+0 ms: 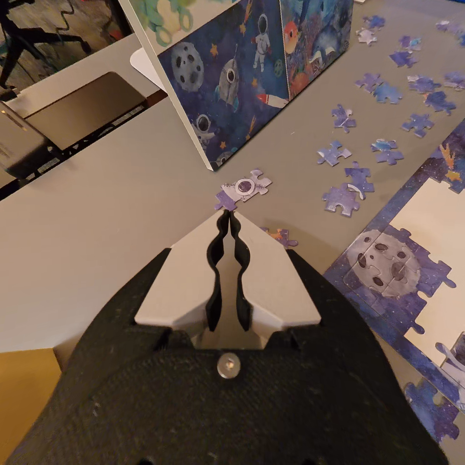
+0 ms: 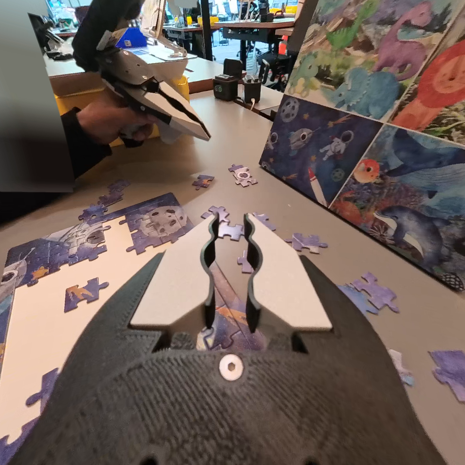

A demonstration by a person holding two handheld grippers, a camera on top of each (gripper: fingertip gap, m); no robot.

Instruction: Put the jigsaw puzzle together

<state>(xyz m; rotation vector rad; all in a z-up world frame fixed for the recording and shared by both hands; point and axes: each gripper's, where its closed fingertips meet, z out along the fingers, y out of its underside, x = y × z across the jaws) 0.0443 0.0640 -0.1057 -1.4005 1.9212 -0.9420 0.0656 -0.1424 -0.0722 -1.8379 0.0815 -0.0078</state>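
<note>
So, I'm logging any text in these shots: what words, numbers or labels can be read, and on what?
Nothing is legible in either view.
Blue object on the far desk: a small mark, too blurred to read.
Puzzle box: pictures only, no writing shows.
Loose puzzle pieces: pictures only.

Premises: an open-plan office or lab workspace. Evidence in the right wrist view: rows of long desks (image 2: 254, 25) on dark legs recede into the background, with office chairs (image 2: 274, 63) drawn up and yellow bins (image 2: 292, 10) stacked on them. Small black charging units (image 2: 225, 86) with a cable stand on the near grey table (image 2: 289, 201). In the left wrist view a closed laptop (image 1: 83, 98) lies on an adjoining desk.
</note>
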